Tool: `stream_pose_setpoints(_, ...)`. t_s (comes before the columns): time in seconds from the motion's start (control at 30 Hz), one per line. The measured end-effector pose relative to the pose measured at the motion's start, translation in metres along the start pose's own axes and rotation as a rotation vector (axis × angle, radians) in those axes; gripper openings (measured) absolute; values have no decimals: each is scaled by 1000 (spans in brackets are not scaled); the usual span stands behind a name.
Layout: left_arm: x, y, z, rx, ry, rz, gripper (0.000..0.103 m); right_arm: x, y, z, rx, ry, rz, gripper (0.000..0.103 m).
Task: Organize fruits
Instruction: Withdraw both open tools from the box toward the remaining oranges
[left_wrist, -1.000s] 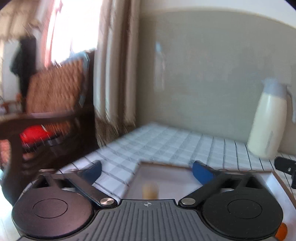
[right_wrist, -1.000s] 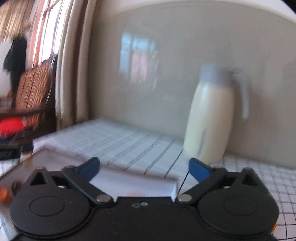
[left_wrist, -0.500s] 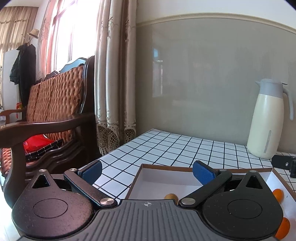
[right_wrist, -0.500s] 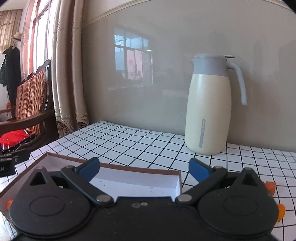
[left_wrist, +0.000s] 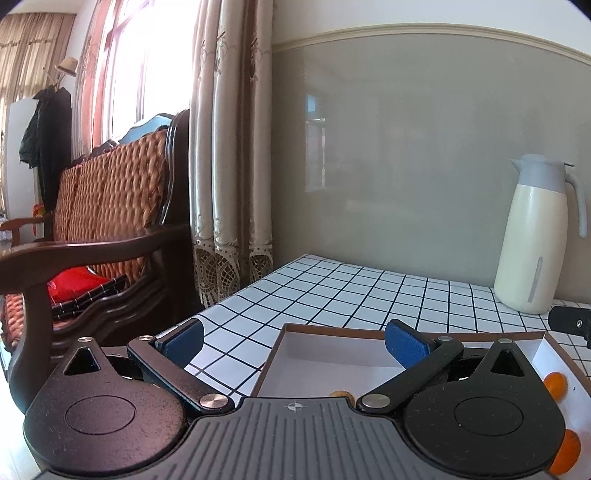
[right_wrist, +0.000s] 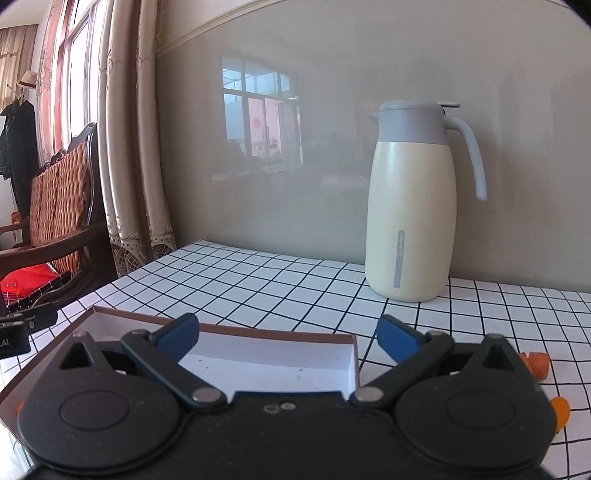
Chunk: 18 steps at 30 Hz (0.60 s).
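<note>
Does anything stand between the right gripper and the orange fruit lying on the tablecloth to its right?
Nothing visible does. The right gripper is open and empty above the box; the orange fruit lies on bare checked tablecloth. The thermos jug stands farther back.

A cream jug (right_wrist: 410, 214) with a grey lid and handle stands upright on the bench (right_wrist: 258, 280), near the grey wall (right_wrist: 295, 110). The bench wears a white cloth with a black grid. Beige curtains (left_wrist: 229, 166) with lace hems hang left of the wall, beside a bright window (left_wrist: 147, 66). A dark wooden chair (left_wrist: 110, 206) with a woven back holds a red item (left_wrist: 74, 282). A dark coat (left_wrist: 48, 136) and a hat (left_wrist: 68, 66) hang farther left.
</note>
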<state>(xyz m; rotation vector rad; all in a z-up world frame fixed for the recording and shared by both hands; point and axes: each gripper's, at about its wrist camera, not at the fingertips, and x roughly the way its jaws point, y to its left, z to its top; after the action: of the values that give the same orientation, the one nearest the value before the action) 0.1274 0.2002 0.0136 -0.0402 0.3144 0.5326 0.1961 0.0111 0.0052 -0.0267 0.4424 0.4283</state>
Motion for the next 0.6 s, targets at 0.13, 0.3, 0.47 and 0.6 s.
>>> stream_pose_setpoints(0.13,-1,-4,1,19,-4,10,103,-4,1,-1,-9,-5,12,97)
stream_pose_setpoints(0.3,-6,-8,2,35,-2,26,103,-13,2,-1,-35,-20,8,97)
stream_pose_setpoints(0.47,-14,-11,3,12,-3,8,103,-31,8,2,-113,-78,-22,97)
stream_pose_setpoints(0.6,-21,-19,3,16,-19,13,103,-38,7,1,-141,-62,-69,97)
